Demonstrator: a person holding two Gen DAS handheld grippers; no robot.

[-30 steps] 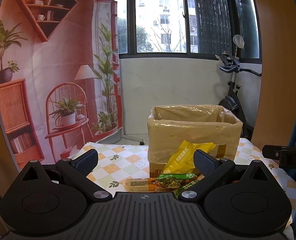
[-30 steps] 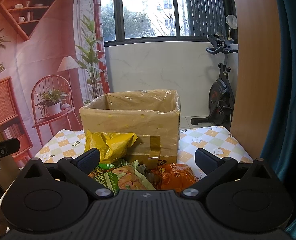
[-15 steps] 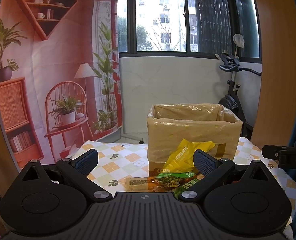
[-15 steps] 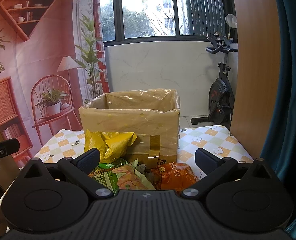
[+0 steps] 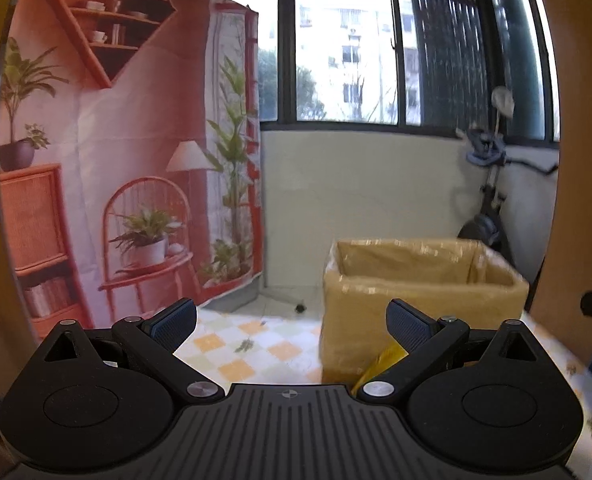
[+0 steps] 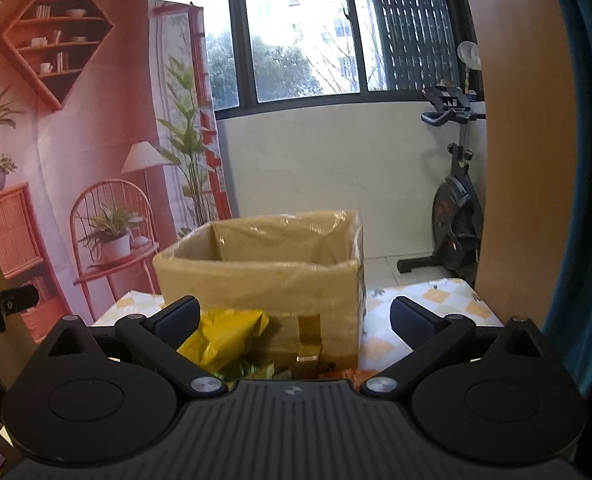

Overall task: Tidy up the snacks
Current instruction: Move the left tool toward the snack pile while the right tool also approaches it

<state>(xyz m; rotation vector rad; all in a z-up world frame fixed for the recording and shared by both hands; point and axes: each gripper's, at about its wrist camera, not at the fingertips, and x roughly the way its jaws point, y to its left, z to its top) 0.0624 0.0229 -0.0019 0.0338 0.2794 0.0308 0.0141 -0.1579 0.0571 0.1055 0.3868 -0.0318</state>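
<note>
Low in each view, the left tool (image 5: 292,322) and right tool (image 6: 294,320) gape wide, gripping nothing. Just beyond the right tool, a yellow snack bag (image 6: 226,336) leans against the open cardboard box (image 6: 264,280) at frame centre on the checkered tabletop (image 5: 252,344). An exercise bike (image 6: 453,208) stands far right.

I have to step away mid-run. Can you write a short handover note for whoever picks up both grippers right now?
Left gripper: jaws open, holding nothing.
Right gripper: jaws open, holding nothing.
Cardboard box stands open on the checkered tablecloth; no snack shows inside, though its floor is hidden.
Yellow snack bag leans against the box front, with green packets below it.
Done: nothing visibly boxed.
Left: pick up the snacks in front and put them in the box.
</note>
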